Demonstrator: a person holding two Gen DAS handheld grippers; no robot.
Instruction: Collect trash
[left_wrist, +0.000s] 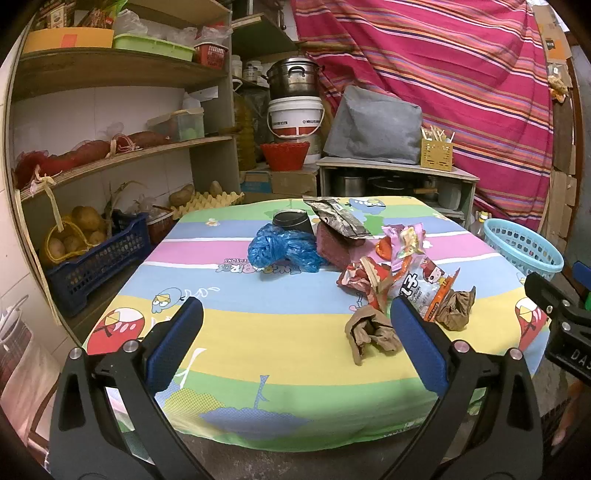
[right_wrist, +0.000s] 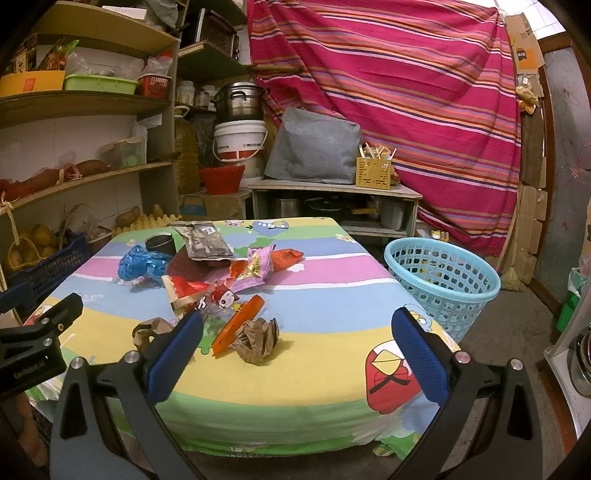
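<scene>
Trash lies in a heap on the cartoon-print tablecloth (left_wrist: 258, 332): a blue plastic bag (left_wrist: 284, 251), a black cup (left_wrist: 291, 221), a silvery packet (left_wrist: 340, 218), snack wrappers (left_wrist: 402, 243) and two crumpled brown papers (left_wrist: 371, 332) (left_wrist: 456, 308). My left gripper (left_wrist: 295, 328) hovers open over the near edge, its right finger beside the nearer brown paper. My right gripper (right_wrist: 299, 336) is also open and holds nothing. A brown paper ball (right_wrist: 256, 339) and an orange wrapper (right_wrist: 238, 326) lie just beyond its left finger. A light blue basket (right_wrist: 441, 280) stands on the floor right of the table.
Shelves with potatoes in a blue crate (left_wrist: 96, 258) and an egg tray (left_wrist: 207, 201) line the left side. Behind the table stands a low cabinet (left_wrist: 395, 177) with pots, a white bucket (left_wrist: 295, 118) and a striped red cloth (left_wrist: 443, 74). The other gripper's body (right_wrist: 40, 332) sits at left.
</scene>
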